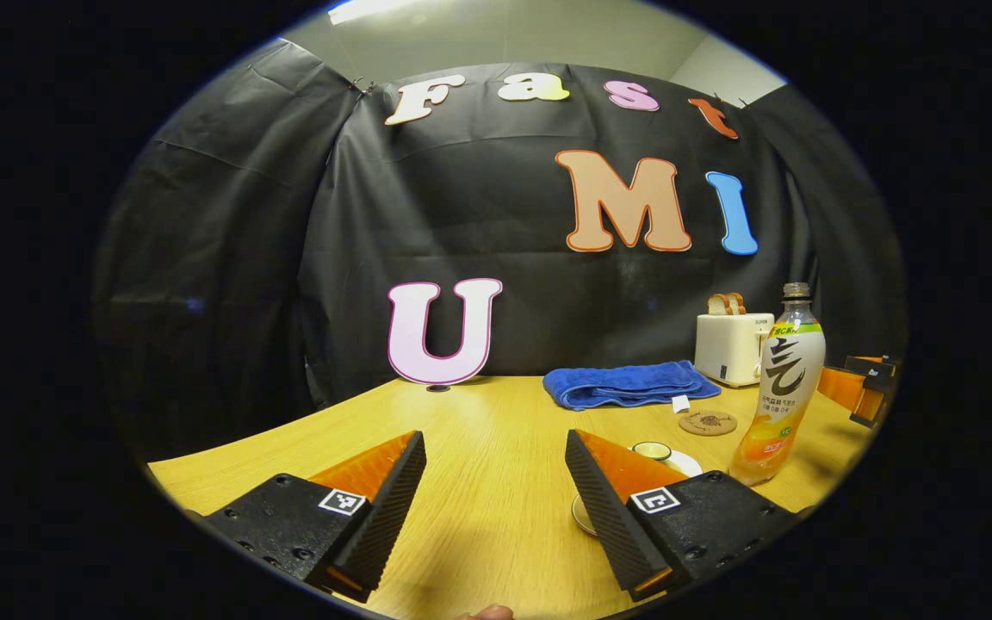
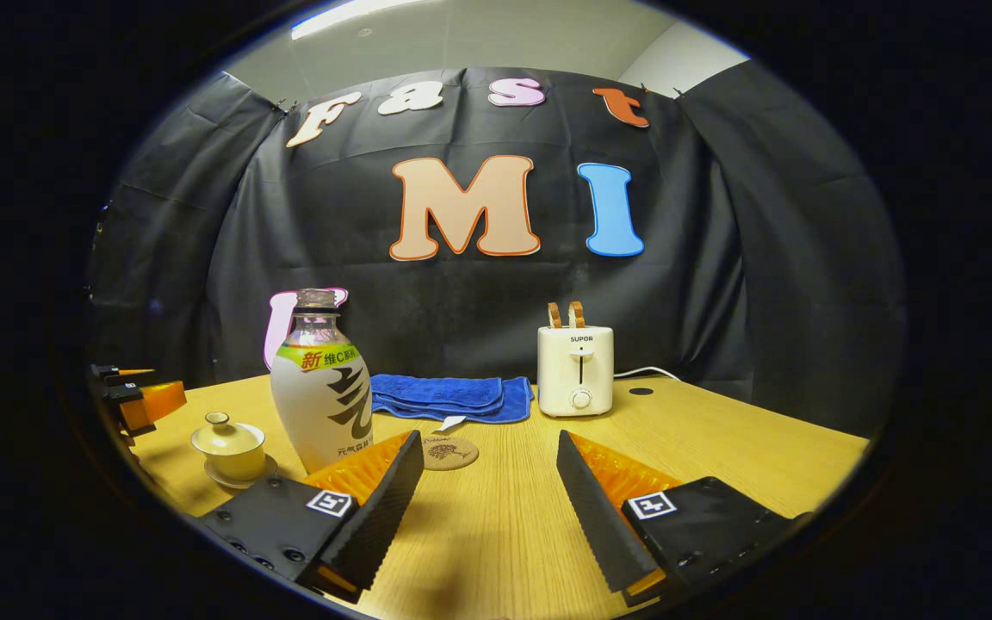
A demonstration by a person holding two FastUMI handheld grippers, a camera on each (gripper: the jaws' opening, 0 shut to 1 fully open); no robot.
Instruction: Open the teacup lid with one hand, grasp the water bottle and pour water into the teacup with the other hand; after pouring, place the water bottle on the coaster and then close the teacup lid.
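Note:
A lidded cream teacup (image 2: 229, 447) on its saucer stands at the left of the right gripper view; in the left gripper view the teacup (image 1: 653, 453) peeks out behind the right finger. The uncapped water bottle (image 2: 321, 387) stands upright beside the cup, also the water bottle (image 1: 780, 392) at right in the left gripper view. A round cork coaster (image 2: 449, 452) lies behind it on the table, seen too as the coaster (image 1: 708, 422). My left gripper (image 1: 496, 499) is open, empty, left of the cup. My right gripper (image 2: 487, 504) is open, empty, right of the bottle.
A folded blue towel (image 2: 449, 397) lies at the back of the wooden table (image 2: 720, 456). A white toaster (image 2: 576, 370) with bread slices stands beside it, its cord trailing right. The other gripper (image 2: 130, 398) shows at the far left edge.

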